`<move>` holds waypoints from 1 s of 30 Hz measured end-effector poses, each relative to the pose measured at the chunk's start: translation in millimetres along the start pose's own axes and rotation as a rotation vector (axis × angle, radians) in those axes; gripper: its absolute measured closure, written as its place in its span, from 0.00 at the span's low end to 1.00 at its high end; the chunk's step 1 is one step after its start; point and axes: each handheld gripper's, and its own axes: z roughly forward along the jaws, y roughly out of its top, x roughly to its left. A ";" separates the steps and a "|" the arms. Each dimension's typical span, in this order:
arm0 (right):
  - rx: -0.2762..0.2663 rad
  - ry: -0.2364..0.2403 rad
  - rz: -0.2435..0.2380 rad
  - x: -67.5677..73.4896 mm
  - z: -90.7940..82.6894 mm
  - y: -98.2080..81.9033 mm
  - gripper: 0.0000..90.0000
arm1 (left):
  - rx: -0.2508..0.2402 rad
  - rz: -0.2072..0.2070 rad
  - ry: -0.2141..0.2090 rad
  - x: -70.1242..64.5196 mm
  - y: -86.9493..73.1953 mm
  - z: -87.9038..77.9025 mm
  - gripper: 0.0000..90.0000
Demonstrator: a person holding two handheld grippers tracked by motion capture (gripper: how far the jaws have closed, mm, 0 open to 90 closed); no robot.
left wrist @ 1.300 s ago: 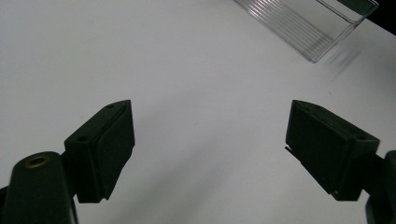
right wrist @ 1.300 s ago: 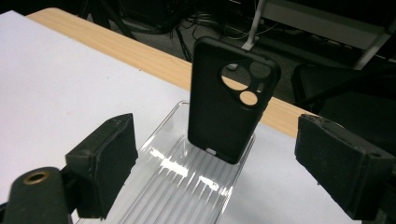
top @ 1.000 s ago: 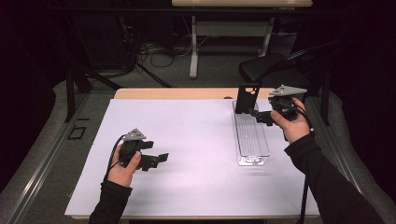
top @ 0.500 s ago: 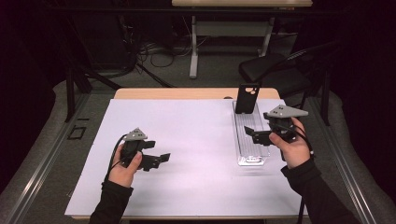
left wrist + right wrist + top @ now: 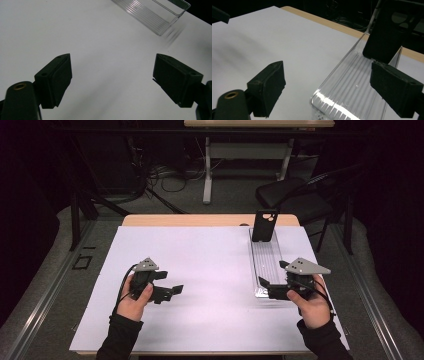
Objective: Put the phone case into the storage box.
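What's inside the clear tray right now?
A black phone case stands upright at the far end of the clear tray. The rest of its ribbed floor looks bare. The right gripper covers part of the near end, so that corner cannot be checked.

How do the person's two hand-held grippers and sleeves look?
Both are black. The left hand-held gripper and the right hand-held gripper each carry a grey three-cornered plate on top and blocky black jaws with flat pads. A black cable loops from the left one. The sleeves are black.
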 end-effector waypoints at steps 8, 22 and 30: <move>0.001 0.007 0.002 13.4 -4.8 -25.5 0.16 | -0.005 0.004 -0.003 -0.4 0.2 -1.0 0.18; 0.015 0.077 -0.036 44.1 0.0 -69.7 0.16 | -0.005 0.031 -0.012 -0.3 -0.8 -1.1 0.18; -0.002 0.109 -0.062 52.1 6.2 -79.5 0.16 | -0.010 0.053 -0.022 -3.3 -1.5 -2.8 0.18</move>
